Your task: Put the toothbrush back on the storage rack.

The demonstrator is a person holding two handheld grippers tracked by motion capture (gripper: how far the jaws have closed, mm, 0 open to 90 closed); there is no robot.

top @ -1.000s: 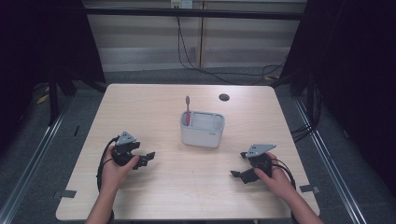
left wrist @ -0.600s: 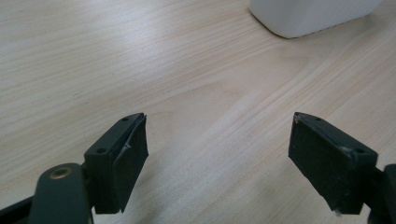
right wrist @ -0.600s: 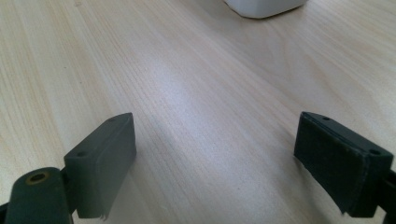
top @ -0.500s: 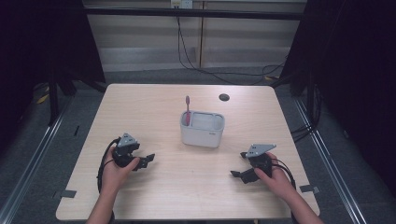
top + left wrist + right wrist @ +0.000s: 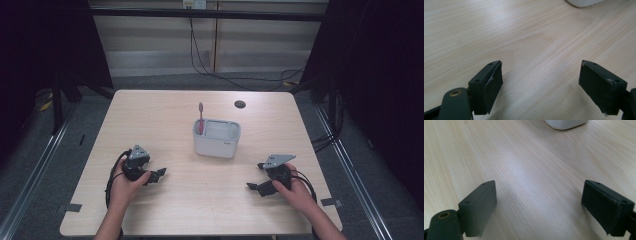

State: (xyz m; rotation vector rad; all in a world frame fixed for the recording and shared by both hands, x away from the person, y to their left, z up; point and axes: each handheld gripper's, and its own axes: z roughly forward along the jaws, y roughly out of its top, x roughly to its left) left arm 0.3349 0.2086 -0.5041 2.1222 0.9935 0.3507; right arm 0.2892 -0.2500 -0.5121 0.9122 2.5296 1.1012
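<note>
The pink toothbrush (image 5: 200,118) stands upright in the white holder (image 5: 217,138) mid-worktop (image 5: 165,115), head up, while the left tongs (image 5: 159,174) and right tongs (image 5: 256,176) gape empty nearby

No text, number or brand can be read. The white holder (image 5: 217,138) on the counter (image 5: 150,115) bears a small dark mark low on its front wall, too small to make out.

Black claws (image 5: 155,176), grey triangular plates (image 5: 138,152)
</note>
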